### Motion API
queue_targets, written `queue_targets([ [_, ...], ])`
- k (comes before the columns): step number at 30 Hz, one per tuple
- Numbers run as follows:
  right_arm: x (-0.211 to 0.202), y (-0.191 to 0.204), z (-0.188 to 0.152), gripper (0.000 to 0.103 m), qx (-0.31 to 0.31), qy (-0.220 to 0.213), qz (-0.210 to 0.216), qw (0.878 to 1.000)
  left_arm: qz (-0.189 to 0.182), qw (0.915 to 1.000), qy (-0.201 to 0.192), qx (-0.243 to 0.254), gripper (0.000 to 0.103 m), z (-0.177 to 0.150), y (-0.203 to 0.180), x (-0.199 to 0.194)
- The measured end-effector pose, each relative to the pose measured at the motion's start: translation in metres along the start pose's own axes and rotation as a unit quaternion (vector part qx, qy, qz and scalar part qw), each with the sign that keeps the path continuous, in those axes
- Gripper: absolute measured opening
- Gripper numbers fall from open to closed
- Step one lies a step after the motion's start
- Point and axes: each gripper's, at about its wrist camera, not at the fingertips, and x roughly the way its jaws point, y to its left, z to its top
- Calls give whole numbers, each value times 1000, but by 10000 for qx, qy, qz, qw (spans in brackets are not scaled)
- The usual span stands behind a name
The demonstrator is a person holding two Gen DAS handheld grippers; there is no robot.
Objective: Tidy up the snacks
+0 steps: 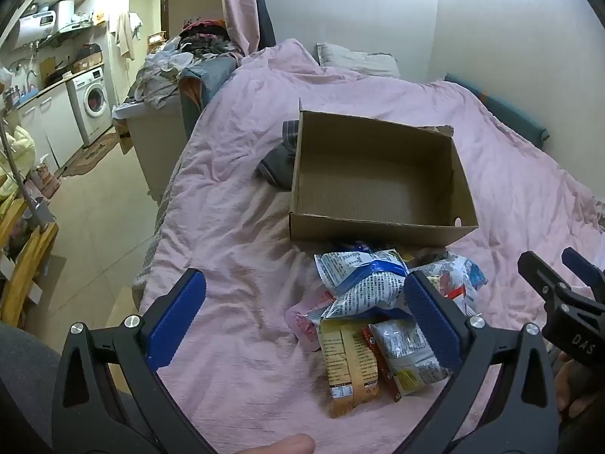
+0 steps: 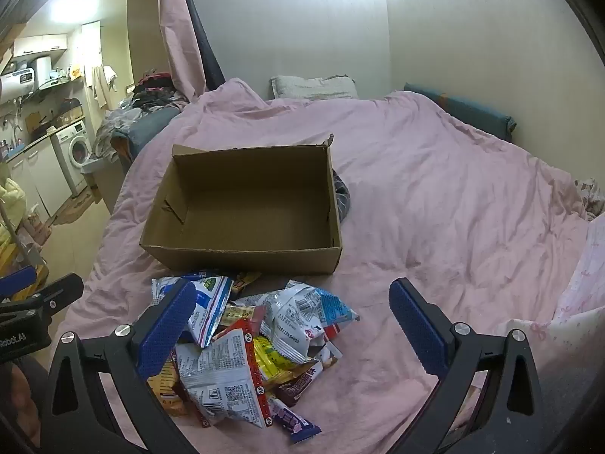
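Right wrist view: right gripper (image 2: 293, 325) spread wide, nothing between the pads, hanging over the snack pile (image 2: 253, 344) on the pink quilt (image 2: 453, 208). Cardboard box (image 2: 242, 253) at 12 o'clock from the pile, open-topped, bare inside, near wall almost touching the farthest packets. Left wrist view: left gripper (image 1: 302, 325) likewise spread and holding nothing, pile at 1 o'clock from its midpoint, box beyond at 12 o'clock.

Judged as the start of the job: no packet in the box yet. Best to take one packet at a time from the top of the heap, probably the white crinkled one with the red edge (image 2: 223, 378), pinching at a sealed seam rather than the puffed middle. Close slowly; foil slides and air-filled bags pop out sideways. Lift clear before carrying over the near wall, and lay flat against a corner so later packets stack.

Packets: glossy film, wrinkled, pillow-shaped, some flat sachets, a purple bar (image 2: 295, 420) at 5 o'clock of the pile. Box: matte corrugated board, stiff, torn at the far corner. Quilt: soft, rumpled, yielding under a push, so no firm backing for scooping.
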Motion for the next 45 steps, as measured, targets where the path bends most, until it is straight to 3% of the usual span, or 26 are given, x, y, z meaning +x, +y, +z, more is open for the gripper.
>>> queue_targets([
  [45,-1,-2,0,103,26,-41,5,10000,66,10000,4,62,103,0,-1,0],
])
